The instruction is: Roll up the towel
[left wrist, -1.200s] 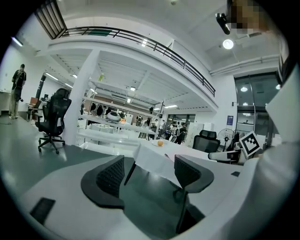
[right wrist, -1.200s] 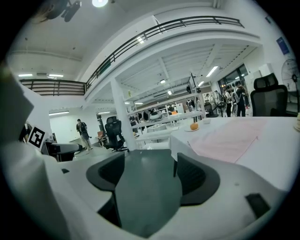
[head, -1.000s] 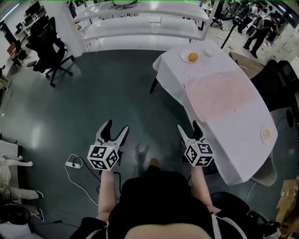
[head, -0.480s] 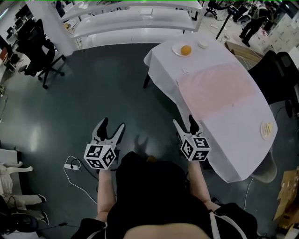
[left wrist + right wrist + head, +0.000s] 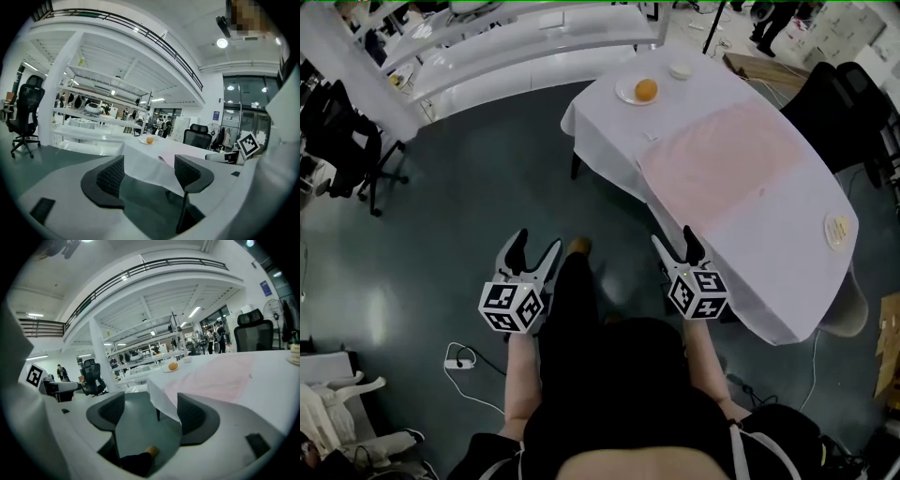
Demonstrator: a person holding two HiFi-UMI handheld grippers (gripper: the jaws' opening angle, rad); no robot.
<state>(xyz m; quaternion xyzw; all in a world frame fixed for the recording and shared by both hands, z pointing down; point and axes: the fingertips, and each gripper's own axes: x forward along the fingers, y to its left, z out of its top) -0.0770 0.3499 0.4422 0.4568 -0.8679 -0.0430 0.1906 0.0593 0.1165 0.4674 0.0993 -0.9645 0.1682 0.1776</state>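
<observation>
Towel closer; ahead of both parted jaws

Open lab hall: white workbenches, office chairs, mezzanine railing.

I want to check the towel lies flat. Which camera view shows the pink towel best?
The head view: it looks down on the whole pink towel, spread flat on the table. The right gripper view shows it at a low slant. The left gripper view shows only a thin sliver.
</observation>
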